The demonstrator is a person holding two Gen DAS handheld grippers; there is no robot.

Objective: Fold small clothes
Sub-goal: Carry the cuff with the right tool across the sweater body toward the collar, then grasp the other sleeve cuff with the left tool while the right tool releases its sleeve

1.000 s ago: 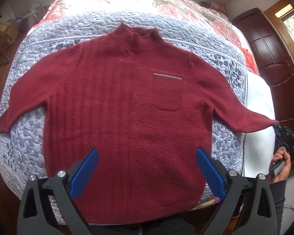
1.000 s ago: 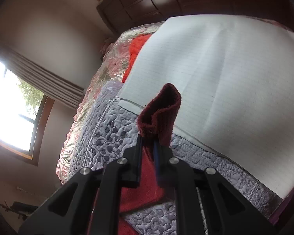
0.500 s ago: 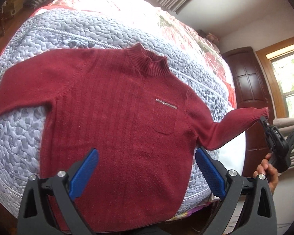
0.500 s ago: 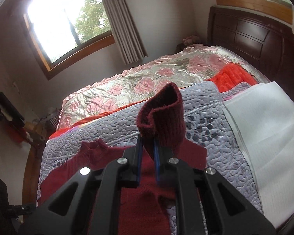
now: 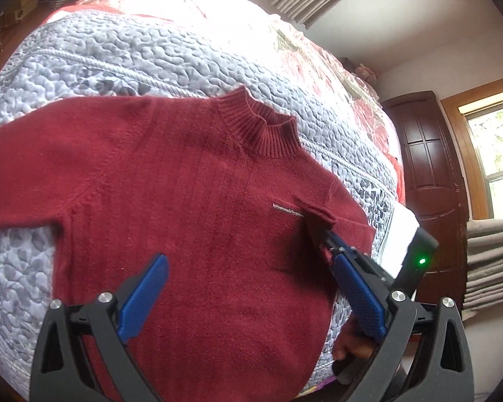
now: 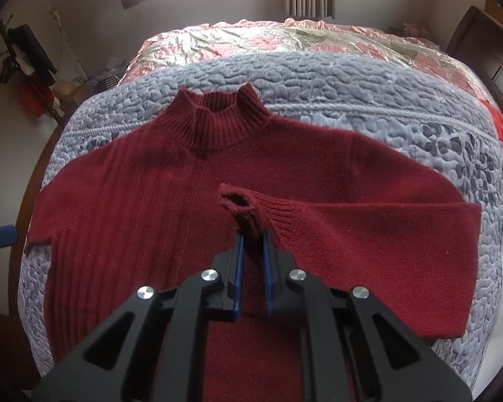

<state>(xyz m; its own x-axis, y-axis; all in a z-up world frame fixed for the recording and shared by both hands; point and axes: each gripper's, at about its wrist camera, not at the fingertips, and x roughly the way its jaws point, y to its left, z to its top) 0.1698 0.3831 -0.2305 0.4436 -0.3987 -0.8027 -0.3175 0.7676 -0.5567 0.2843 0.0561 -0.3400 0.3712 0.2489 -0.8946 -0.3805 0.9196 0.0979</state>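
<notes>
The dark red sweater (image 6: pixel 151 221) lies face up on the grey quilted bedspread (image 6: pixel 369 80), collar toward the top of the right wrist frame, body filling the centre. The right gripper (image 6: pixel 251 244) has its jaws pinched nearly together on the ribbed cuff (image 6: pixel 248 207) of one sleeve, and that sleeve (image 6: pixel 369 234) is doubled across the chest, its fold sitting at the right edge of the frame while the cuff hangs over the middle of the body. In the left wrist view the same cuff (image 5: pixel 315 216) shows at centre right, just covering the end of the pocket trim (image 5: pixel 286 208). The left gripper (image 5: pixel 251 294) hovers over the lower body with its blue pads (image 5: pixel 144 293) spread wide and nothing between them. So, by my reading, the first sleeve fold is almost home but not yet released. The other sleeve (image 5: pixel 20 184) is stretched out flat toward the left edge of the left wrist frame, unfolded, and the body is at full length. Left to do, I judge: drop this cuff, bring the second sleeve in, then fold the body.
</notes>
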